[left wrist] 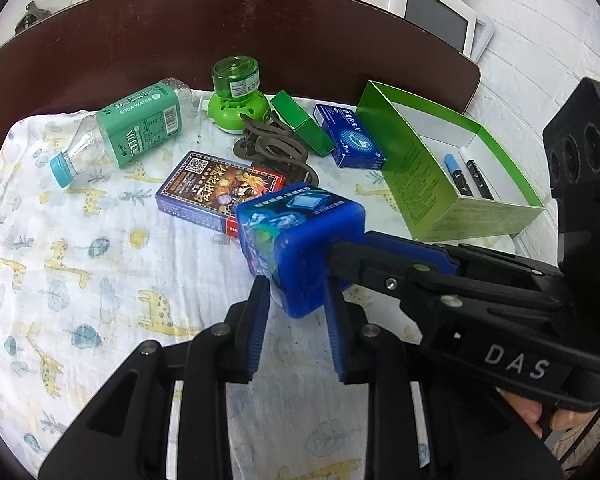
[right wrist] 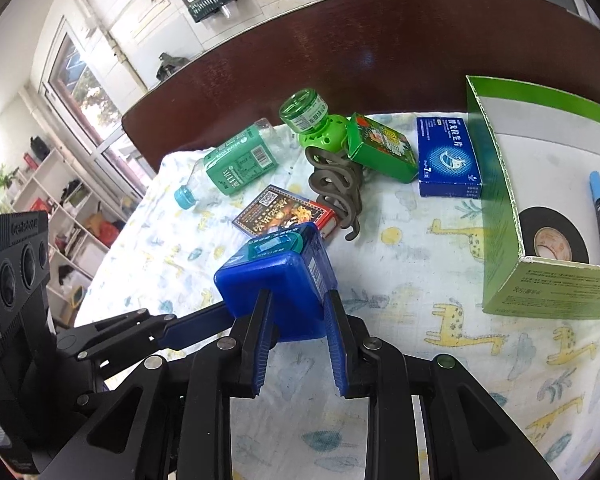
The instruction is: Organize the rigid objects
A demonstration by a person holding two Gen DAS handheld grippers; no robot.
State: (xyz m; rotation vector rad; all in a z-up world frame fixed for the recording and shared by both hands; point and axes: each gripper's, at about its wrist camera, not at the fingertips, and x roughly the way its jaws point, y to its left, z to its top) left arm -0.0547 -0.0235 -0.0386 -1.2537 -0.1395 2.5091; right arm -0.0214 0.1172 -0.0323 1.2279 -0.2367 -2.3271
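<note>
Pinching blue box [right wrist: 276, 280]: both hand-held grippers, L [left wrist: 296, 300] & R [right wrist: 296, 312].

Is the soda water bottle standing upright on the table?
No, the soda water bottle lies on its side on the giraffe-print cloth, cap toward the camera.

You get bright, even daylight in both views; in the right wrist view it pours from the window [right wrist: 82, 92] at left, blown out to near white. A soft sheen lies on the dark headboard [right wrist: 380, 52]. Shadows on the giraffe-print cloth [left wrist: 80, 264] stay faint. Fisheye bending curves every edge, dark corners ring each frame, and detail softens toward the rim.
</note>
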